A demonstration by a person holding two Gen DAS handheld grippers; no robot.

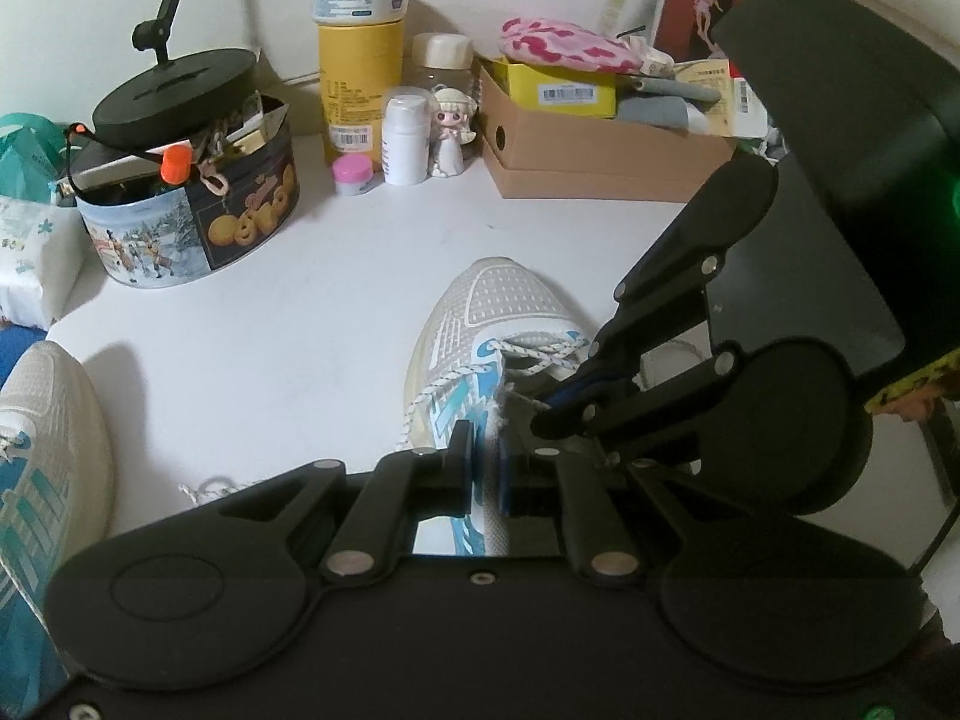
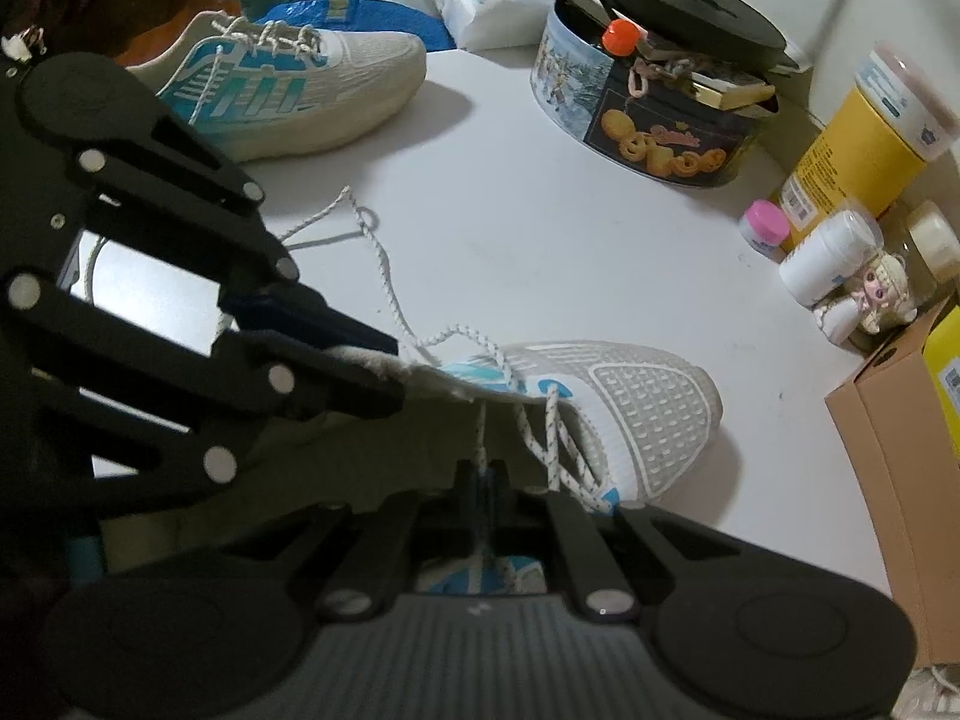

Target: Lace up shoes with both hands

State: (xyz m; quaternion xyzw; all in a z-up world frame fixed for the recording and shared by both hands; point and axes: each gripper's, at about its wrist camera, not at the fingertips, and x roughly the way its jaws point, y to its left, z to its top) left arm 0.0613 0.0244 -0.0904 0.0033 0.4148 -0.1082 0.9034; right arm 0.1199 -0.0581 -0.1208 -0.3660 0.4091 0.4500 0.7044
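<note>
We saw the white-and-blue shoe [image 2: 600, 414] half-laced on the table [image 2: 540, 252], left fingers [image 2: 384, 369] clamping its tongue edge, right fingers [image 2: 480, 480] pinching its speckled lace [image 2: 480, 438].

A white table [image 2: 540, 252] carries two sneakers [image 2: 600, 408] [image 2: 288, 90], a cookie tin [image 2: 648, 120], small bottles [image 2: 828, 258] and a cardboard box [image 1: 600, 150].

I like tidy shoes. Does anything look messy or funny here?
Yes. The near shoe is only laced by its toe, and its lace trails loose across the table. The other shoe looks fully laced.
</note>
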